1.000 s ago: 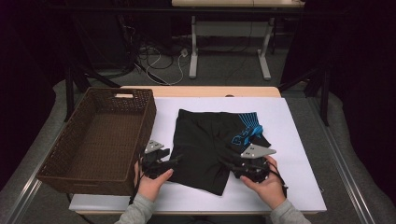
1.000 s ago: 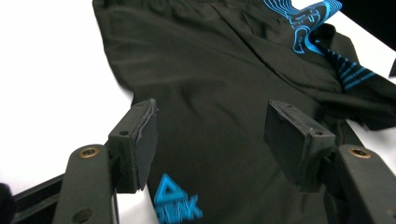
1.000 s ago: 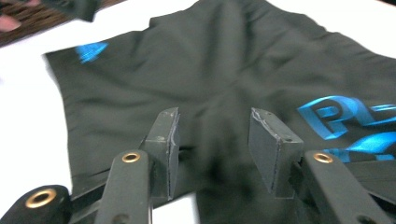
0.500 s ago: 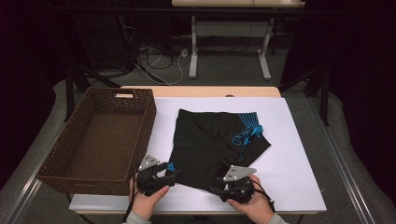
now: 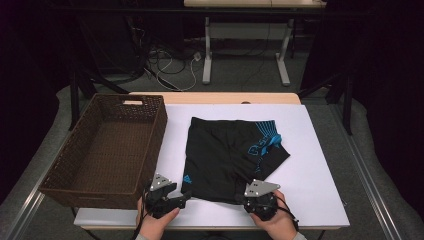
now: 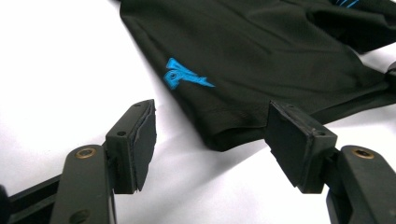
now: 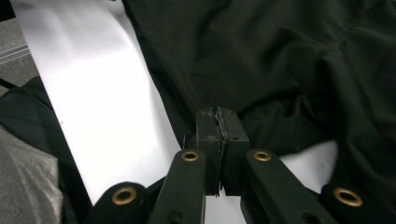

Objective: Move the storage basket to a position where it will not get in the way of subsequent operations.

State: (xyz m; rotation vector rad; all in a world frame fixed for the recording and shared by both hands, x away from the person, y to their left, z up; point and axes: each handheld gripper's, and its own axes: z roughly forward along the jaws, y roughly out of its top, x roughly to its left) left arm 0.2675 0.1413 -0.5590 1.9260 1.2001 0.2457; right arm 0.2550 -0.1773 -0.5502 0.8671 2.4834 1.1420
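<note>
- The black shorts (image 5: 227, 155) are lying flat on the white worktop (image 5: 320, 190), just beside the wicker basket (image 5: 107, 150).
- The right tongs (image 7: 218, 116) have just been closing and are now pinching together at the shorts' near hem, fabric apparently caught at the tips.
- The left tongs (image 6: 210, 135) are standing apart, straddling the shorts' near corner without pressing it.
- Next, I reckon: squeeze the left pair, then lift both corners together.

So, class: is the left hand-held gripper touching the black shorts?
Apart. In the left gripper view, the left hand-held gripper stands open, white table visible between both pads and the shorts hem.
</note>
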